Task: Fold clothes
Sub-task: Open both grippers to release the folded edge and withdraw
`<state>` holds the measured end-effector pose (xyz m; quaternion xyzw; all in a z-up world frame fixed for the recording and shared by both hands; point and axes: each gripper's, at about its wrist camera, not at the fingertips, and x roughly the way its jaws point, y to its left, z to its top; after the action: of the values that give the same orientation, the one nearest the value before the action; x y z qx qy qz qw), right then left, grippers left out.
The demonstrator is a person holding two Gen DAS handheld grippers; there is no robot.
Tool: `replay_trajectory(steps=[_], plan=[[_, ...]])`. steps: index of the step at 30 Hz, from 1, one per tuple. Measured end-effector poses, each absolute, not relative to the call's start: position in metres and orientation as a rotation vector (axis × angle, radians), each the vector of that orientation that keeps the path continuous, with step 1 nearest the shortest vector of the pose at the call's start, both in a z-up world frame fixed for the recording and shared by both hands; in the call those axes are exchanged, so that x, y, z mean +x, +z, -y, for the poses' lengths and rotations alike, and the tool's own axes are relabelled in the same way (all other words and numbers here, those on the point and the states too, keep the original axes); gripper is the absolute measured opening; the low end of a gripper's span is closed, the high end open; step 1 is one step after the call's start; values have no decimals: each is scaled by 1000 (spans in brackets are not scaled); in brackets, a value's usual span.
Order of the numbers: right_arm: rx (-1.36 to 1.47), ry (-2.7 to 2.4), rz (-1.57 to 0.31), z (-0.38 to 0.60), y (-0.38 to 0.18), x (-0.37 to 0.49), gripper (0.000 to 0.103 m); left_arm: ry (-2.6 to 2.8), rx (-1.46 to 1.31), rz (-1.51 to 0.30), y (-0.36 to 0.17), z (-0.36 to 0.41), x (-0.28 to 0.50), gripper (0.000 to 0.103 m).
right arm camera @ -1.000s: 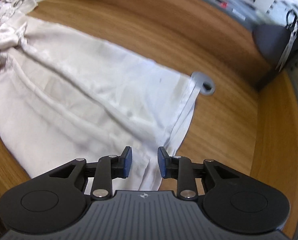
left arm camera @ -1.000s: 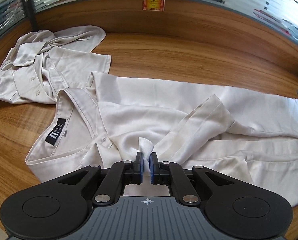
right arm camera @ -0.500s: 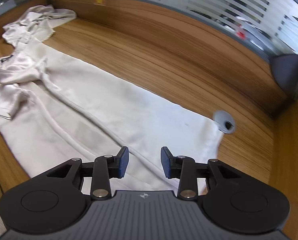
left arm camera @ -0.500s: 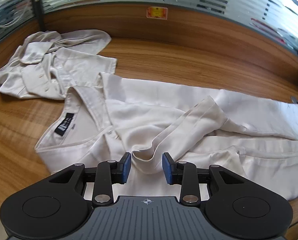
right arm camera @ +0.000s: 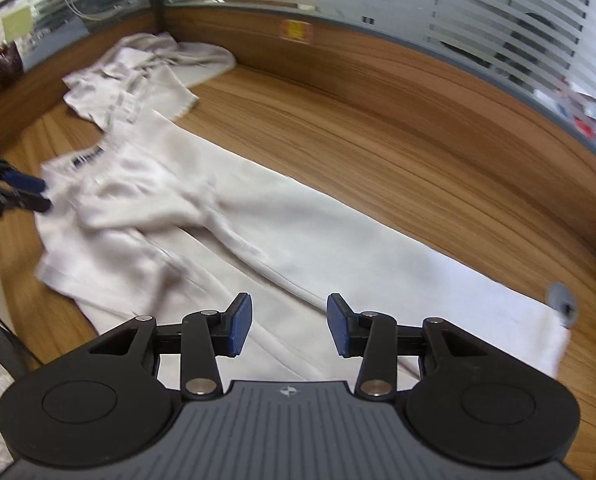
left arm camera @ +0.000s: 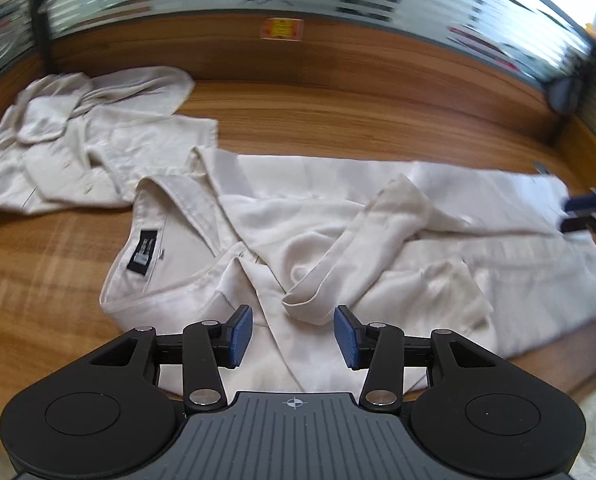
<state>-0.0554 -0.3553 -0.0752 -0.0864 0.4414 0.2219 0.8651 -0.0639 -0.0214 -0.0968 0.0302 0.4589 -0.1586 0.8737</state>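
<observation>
**Two cream garments on the wooden desk, both grippers empty**

Far left: crumpled shirt (left arm camera: 85, 140), bunched against the wooden back panel (left arm camera: 378, 60). Touching its right edge, the long garment (left arm camera: 338, 240) lies spread toward the right, collar and black label (left arm camera: 143, 254) at its left end, one sleeve (left arm camera: 358, 248) folded across the middle. Left gripper (left arm camera: 293, 334) hangs over the near hem, fingers apart and widening, no cloth between them. Right gripper (right arm camera: 289, 330) hangs over the garment's right half, fingers likewise apart, widening, empty. Grey grommet (right arm camera: 562, 307) at far right.
</observation>
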Motion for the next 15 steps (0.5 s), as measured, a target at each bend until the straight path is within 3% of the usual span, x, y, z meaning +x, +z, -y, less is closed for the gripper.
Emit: replay_trajectory(steps=[15], plan=[[-96,451,-930,233,-95,21,63,-700,280,-1022,-131,35,-11,50]])
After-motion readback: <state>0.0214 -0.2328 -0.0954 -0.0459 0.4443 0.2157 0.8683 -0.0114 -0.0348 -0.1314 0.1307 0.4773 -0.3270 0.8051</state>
